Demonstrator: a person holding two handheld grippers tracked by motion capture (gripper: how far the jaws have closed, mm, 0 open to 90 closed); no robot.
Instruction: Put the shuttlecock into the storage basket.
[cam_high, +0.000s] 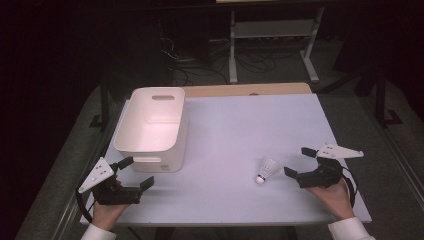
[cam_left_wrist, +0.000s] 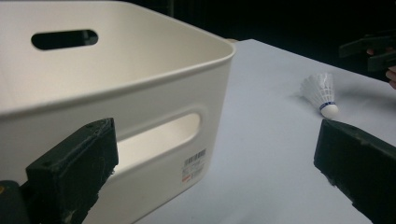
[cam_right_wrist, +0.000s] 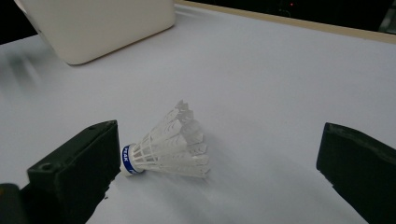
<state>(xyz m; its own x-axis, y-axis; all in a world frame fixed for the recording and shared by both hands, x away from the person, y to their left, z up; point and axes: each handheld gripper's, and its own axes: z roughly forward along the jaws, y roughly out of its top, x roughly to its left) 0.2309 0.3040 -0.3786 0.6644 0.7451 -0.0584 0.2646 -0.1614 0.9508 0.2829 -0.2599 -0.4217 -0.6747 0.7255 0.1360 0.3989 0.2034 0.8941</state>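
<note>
White tabletop (cam_high: 235, 130), dark room behind, cables and a stand's legs on the floor at the far side. Shuttlecock (cam_high: 267, 170) lies on its side near the right front of the table, cork end toward the near edge, feather skirt pointing far and slightly right. Right gripper (cam_high: 299, 161) sits just right of it, jaws spread wide, nothing held. In the right gripper view the shuttlecock (cam_right_wrist: 168, 147) is between the jaws but hard against the left one, cork almost touching it; contact unclear. Long axis runs roughly across the jaw gap, so closing would likely squeeze it end to end unless the hand turns. Left gripper (cam_high: 136, 173) is also wide and empty, at the left front, just beside the near wall of the white bin (cam_high: 127, 125); well apart from the shuttlecock (cam_left_wrist: 321, 93). Right hand clearly nearer. Bin interior looks empty; its near floor is hidden by the wall. Barcode sticker (cam_left_wrist: 194, 165) unreadable.
</note>
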